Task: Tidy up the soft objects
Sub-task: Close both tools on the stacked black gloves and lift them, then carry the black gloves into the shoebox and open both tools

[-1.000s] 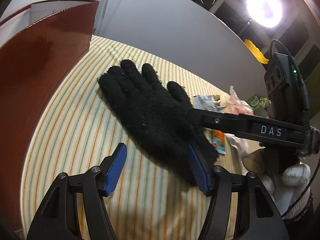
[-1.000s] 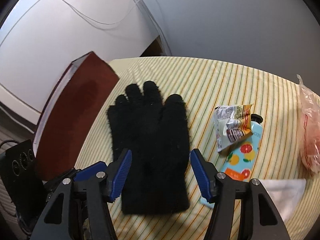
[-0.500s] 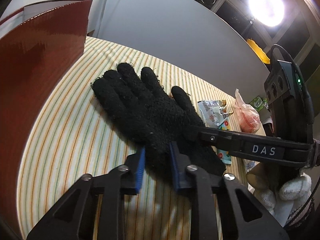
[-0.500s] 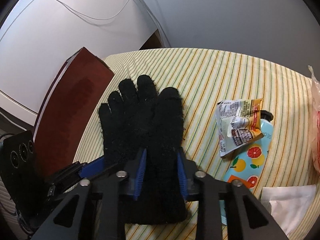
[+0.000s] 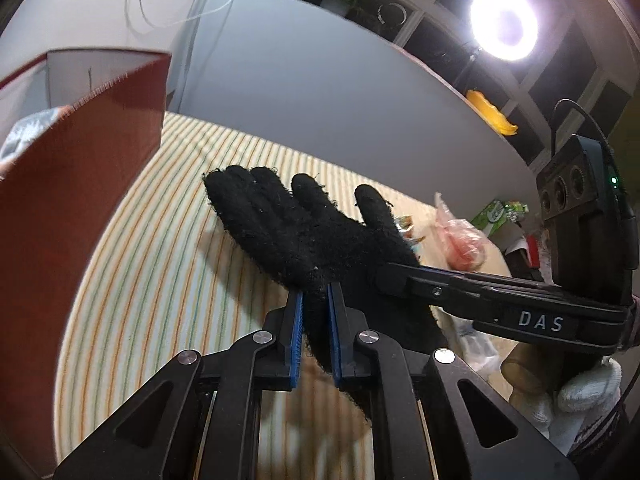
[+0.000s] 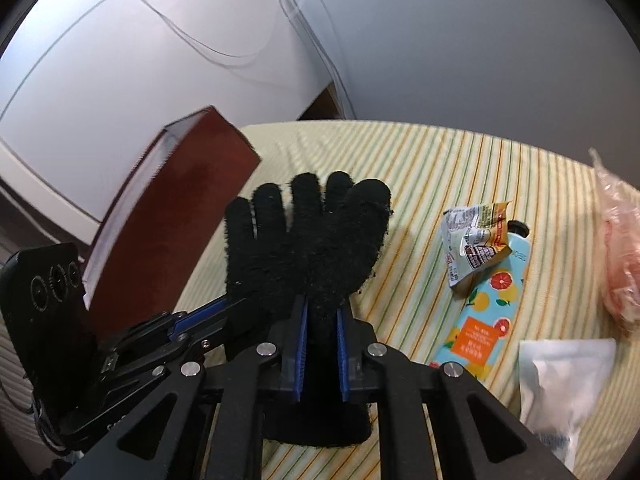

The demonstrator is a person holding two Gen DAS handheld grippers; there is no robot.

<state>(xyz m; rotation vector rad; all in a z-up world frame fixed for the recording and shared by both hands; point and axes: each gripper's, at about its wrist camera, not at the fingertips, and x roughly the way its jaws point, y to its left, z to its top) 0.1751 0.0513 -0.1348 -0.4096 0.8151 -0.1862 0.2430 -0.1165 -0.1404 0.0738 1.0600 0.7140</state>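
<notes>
Both grippers pinch one black glove above the striped tabletop.

The left gripper (image 5: 315, 312) and the right gripper (image 6: 321, 320) each clamp the cuff end of the black glove (image 6: 308, 248), its fingers toward the tabletop's far edge. A red-brown box (image 6: 160, 232) stands at the left edge; a fruit-print tube (image 6: 484, 312) and a crumpled wrapper (image 6: 474, 240) lie toward the right edge of the striped tabletop (image 6: 440, 168).

A striped cloth (image 6: 460, 168) covers the surface. On it are seen a brown box (image 6: 168, 216), a crumpled wrapper (image 6: 474, 236) touching a fruit-printed tube (image 6: 486, 308), a pink plastic bag (image 6: 620, 264) and a white packet (image 6: 564, 380).
</notes>
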